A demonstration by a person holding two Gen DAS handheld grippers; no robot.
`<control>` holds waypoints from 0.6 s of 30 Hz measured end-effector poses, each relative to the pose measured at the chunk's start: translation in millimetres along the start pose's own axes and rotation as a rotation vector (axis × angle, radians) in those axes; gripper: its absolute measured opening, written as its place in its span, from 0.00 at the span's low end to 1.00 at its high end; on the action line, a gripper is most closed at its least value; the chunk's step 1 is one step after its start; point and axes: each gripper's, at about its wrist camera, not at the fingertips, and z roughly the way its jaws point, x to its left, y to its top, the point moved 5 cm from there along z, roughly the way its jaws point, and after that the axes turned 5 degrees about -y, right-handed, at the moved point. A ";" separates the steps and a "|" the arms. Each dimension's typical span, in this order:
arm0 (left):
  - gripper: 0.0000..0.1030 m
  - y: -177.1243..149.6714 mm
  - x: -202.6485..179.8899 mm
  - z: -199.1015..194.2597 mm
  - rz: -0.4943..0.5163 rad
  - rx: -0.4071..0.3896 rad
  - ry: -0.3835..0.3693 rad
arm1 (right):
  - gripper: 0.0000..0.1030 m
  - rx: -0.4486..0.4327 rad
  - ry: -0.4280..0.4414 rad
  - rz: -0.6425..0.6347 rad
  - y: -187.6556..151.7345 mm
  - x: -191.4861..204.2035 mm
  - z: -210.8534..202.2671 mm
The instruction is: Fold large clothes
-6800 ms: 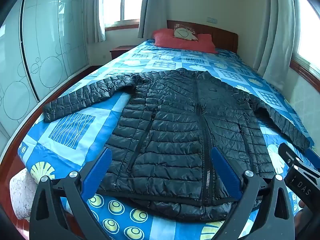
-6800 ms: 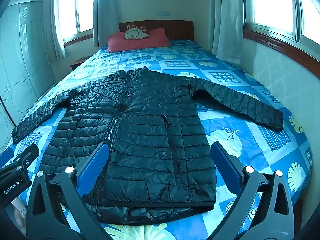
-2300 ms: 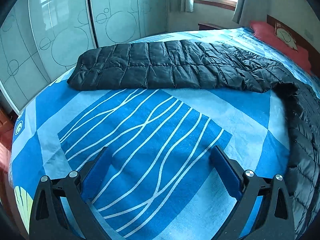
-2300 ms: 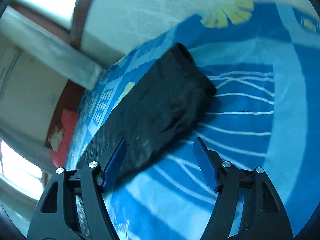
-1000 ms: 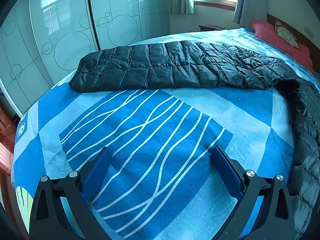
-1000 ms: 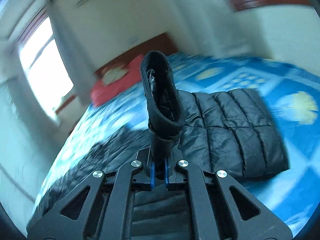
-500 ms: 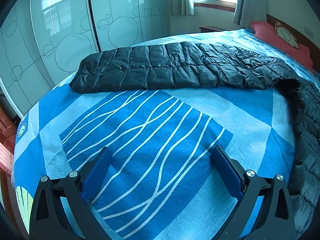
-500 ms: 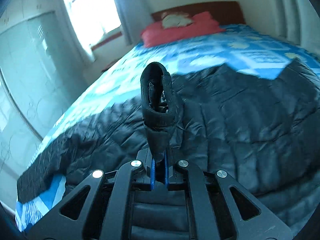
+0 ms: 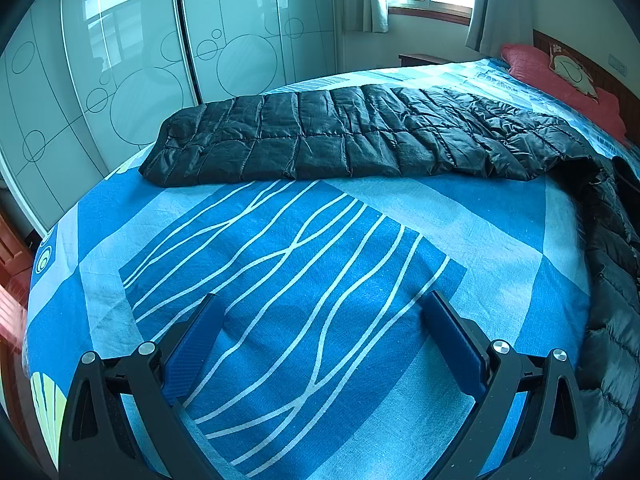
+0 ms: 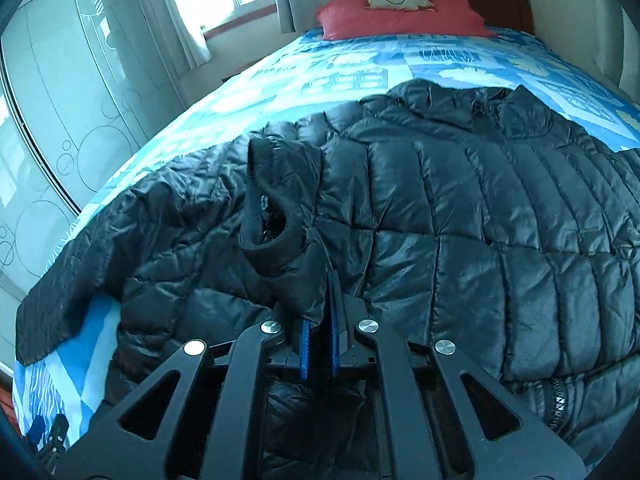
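Observation:
A black quilted puffer jacket [image 10: 460, 216] lies spread on the bed. My right gripper [image 10: 318, 312] is shut on the cuff of its right sleeve [image 10: 280, 216], which it holds folded over the jacket's body. The left sleeve [image 9: 320, 140] lies stretched out flat across the blue sheet, its cuff toward the wardrobe. My left gripper [image 9: 320, 320] is open and empty, low over the sheet, a good way short of that sleeve. The jacket's body shows at the right edge of the left wrist view [image 9: 612, 280].
The bed has a blue patterned sheet [image 9: 300, 260]. Red pillows [image 10: 400, 16] and a wooden headboard are at the far end. A wardrobe with glass sliding doors [image 9: 120, 60] stands beside the bed's left side. Windows with curtains are behind.
My right gripper has carried the sleeve cuff further over the jacket's body and lowered it. The left gripper has barely moved and stays open.

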 end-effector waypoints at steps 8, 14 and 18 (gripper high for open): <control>0.96 -0.3 -0.3 -0.1 0.001 0.001 0.001 | 0.18 0.012 -0.004 -0.044 0.8 6.3 -1.3; 0.96 -0.5 -0.4 -0.1 0.002 0.000 0.003 | 0.48 -0.017 0.073 -0.090 -5.9 21.4 -33.4; 0.96 -0.6 -0.5 0.0 0.003 0.001 0.005 | 0.48 -0.055 0.063 -0.091 -2.4 2.3 -59.3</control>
